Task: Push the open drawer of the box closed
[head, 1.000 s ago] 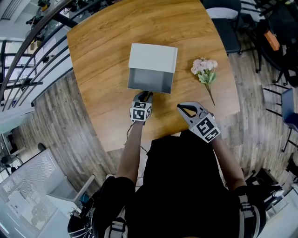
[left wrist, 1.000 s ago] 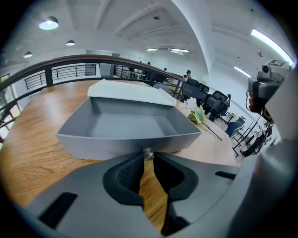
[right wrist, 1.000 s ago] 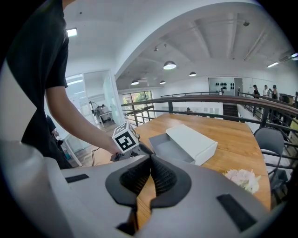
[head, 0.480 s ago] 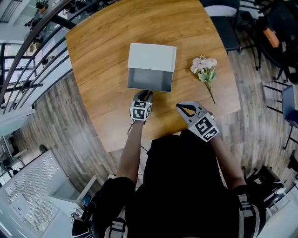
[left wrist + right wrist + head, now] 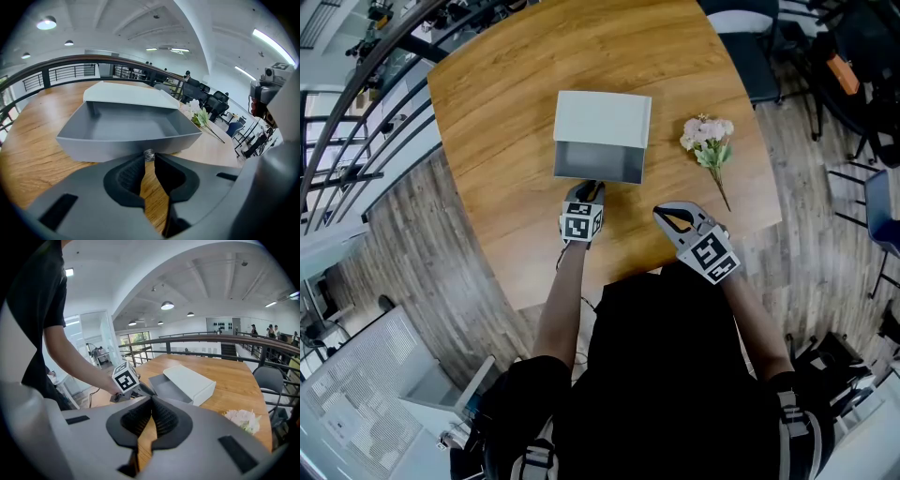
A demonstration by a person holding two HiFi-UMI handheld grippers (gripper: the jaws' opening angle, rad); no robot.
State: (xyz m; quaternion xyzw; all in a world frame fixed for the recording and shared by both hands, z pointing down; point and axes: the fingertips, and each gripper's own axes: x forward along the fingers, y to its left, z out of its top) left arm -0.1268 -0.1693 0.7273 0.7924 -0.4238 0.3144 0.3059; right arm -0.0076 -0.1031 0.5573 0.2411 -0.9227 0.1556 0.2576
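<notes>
Bench (image 5: 506,112): wood, carries everything. White box (image 5: 603,119) sits mid-bench, its grey drawer (image 5: 598,161) out toward the person, approx fully open and empty inside.

Step in hand, by my read: contact made at the drawer front, push not yet begun.

Left tool (image 5: 589,190) is right at the middle of the drawer front, clenched on a small metal knob (image 5: 149,154) at its tips. Right tool (image 5: 667,217) hangs over the near bench edge, well apart from the box, jaws pressed together w/ nothing btwn them. Flower sprig (image 5: 710,141) lies right of the box, clear of the drawer's path.

Next move prob needs a straight shove away from the person, square to the front, so the drawer doesn't skew and the box doesn't slide.

Hard to see: the knob is hidden under the left tool in the head view, and how firmly it's pinched isn't clear. Runners inside the box are out of sight.
</notes>
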